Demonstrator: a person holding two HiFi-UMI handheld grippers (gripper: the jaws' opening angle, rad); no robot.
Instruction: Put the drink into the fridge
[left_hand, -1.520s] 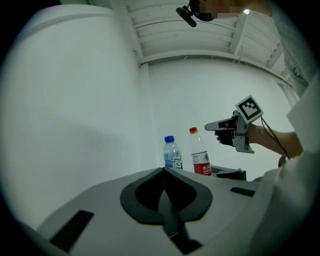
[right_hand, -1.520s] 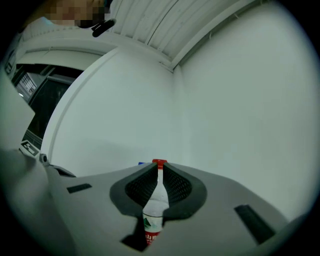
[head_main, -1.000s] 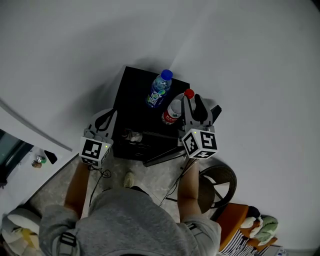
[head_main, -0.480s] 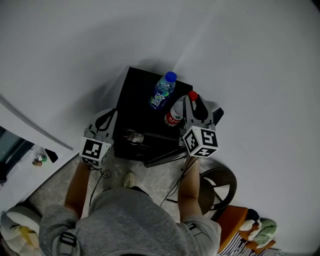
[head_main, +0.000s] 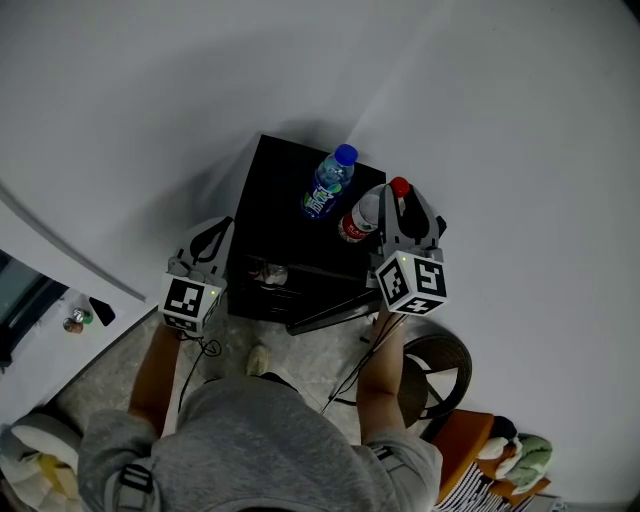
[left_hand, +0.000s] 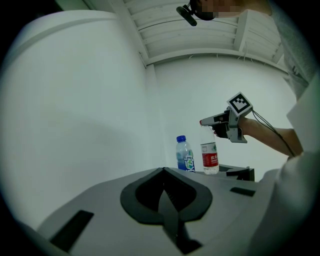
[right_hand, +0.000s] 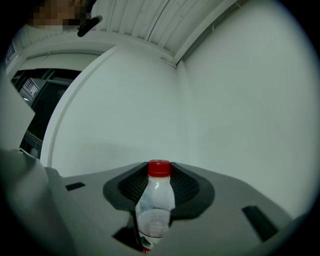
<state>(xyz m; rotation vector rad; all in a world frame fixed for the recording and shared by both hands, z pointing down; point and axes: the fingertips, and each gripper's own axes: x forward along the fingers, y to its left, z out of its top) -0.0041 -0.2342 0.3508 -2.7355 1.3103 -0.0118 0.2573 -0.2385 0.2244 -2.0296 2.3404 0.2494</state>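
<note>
White walls (head_main: 450, 80) close the room on every side, with a pale speckled floor (head_main: 310, 352) below and a white slatted ceiling (left_hand: 200, 35) above. A dark window (right_hand: 42, 107) sits at the far left.

The left gripper (head_main: 205, 238) points level at the left edge of a small black fridge (head_main: 275, 210). Its jaws are clenched together with nothing between them.

The fridge stands against the wall, its flat top facing up. Its door edge angles out towards the person. On the right part of the top stands a blue-capped bottle (head_main: 328, 185), upright and touched by nothing.

Just right of it is the red-capped water bottle (head_main: 360, 220) with a red label, over the fridge's right edge. Its long axis runs vertically, cap up and base down. In the left gripper view its base sits level with the fridge's top. Whether it rests there or hangs just clear, I cannot tell.

The right gripper (head_main: 400, 210) reaches in nearly level from the person's side. Its jaws have just been closing and now grasp the red-capped bottle. The pads press both sides of its upper body, and the cap stands above them.

Further right on the floor are a round dark stool (head_main: 445, 360) and an orange seat (head_main: 465, 435) with striped cloth.
</note>
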